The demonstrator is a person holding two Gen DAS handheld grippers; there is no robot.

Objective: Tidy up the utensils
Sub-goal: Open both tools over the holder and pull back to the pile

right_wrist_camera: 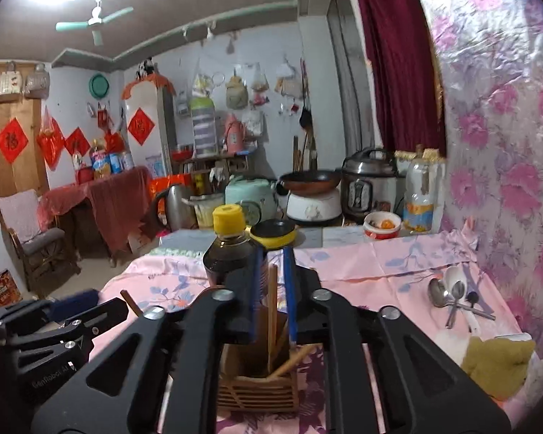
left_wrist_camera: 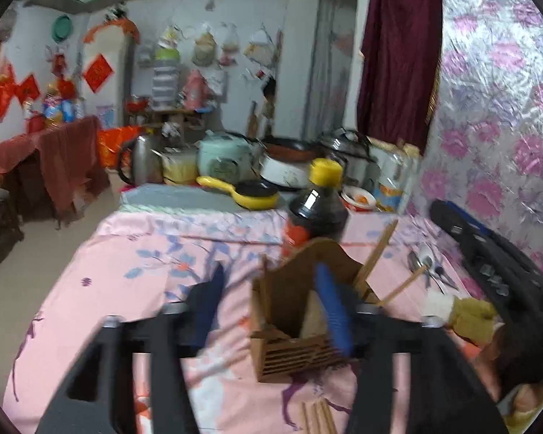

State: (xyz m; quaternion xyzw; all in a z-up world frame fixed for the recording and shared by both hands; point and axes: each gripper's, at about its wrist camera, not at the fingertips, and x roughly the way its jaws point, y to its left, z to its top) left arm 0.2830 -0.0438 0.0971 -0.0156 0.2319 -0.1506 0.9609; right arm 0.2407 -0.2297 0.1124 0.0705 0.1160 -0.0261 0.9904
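A slatted wooden utensil holder (left_wrist_camera: 289, 340) (right_wrist_camera: 257, 390) stands on the pink flowered tablecloth (left_wrist_camera: 126, 271), with wooden chopsticks (left_wrist_camera: 374, 256) leaning out of it. My left gripper (left_wrist_camera: 269, 269) is open. Its right blue pad (left_wrist_camera: 333, 311) is in front of the holder and its left pad stands apart from it. My right gripper (right_wrist_camera: 272, 253) hovers over the holder, open, with one upright chopstick (right_wrist_camera: 272, 311) between its blue pads and a gap on each side. Metal and white spoons (right_wrist_camera: 450, 294) (left_wrist_camera: 425, 262) lie on the cloth to the right. More chopsticks (left_wrist_camera: 316, 416) lie near the front edge.
A dark bottle with a yellow cap (right_wrist_camera: 230, 246) (left_wrist_camera: 320, 202) stands right behind the holder. An olive cloth (right_wrist_camera: 496, 365) lies at the front right. Cookers, a kettle, a yellow pan (left_wrist_camera: 251, 195) and a red-rimmed bowl (right_wrist_camera: 382, 226) crowd the far end. A flowered wall (right_wrist_camera: 506, 144) runs along the right side.
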